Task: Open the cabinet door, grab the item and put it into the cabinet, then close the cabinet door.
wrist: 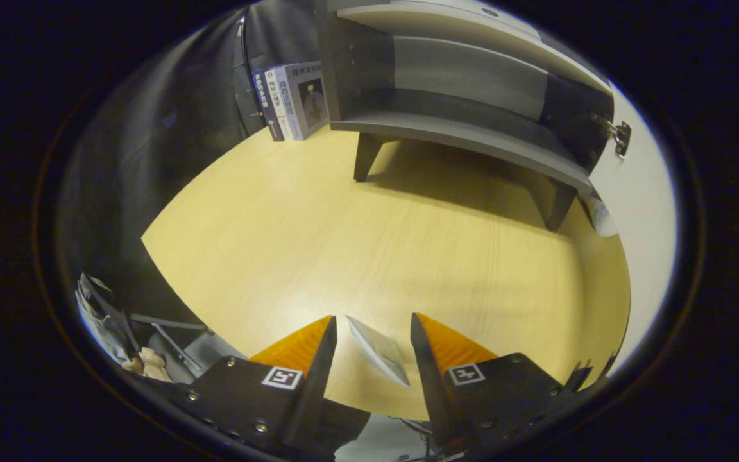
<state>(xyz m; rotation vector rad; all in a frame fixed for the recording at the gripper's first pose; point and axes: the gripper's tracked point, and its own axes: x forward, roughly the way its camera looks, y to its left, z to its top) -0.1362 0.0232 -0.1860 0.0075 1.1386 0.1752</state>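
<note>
The grey cabinet [466, 138] stands on short legs at the far side of the wooden table [356, 224]. Its white door [642, 212] is swung open to the right, with a metal hinge [620, 136] showing, and its lower shelf [472, 109] looks bare. A thin grey-white item [379, 350], like a slim booklet, lies tilted near the table's front edge, between my fingers. My gripper [373, 317] hovers low over that edge with its orange-backed fingers [299, 346] apart. Neither one visibly presses on the item.
Several books [292, 99] stand upright on the table just left of the cabinet. A wide stretch of tabletop lies between my fingers and the cabinet. Below the table's left corner I see chair parts and clutter [145, 346].
</note>
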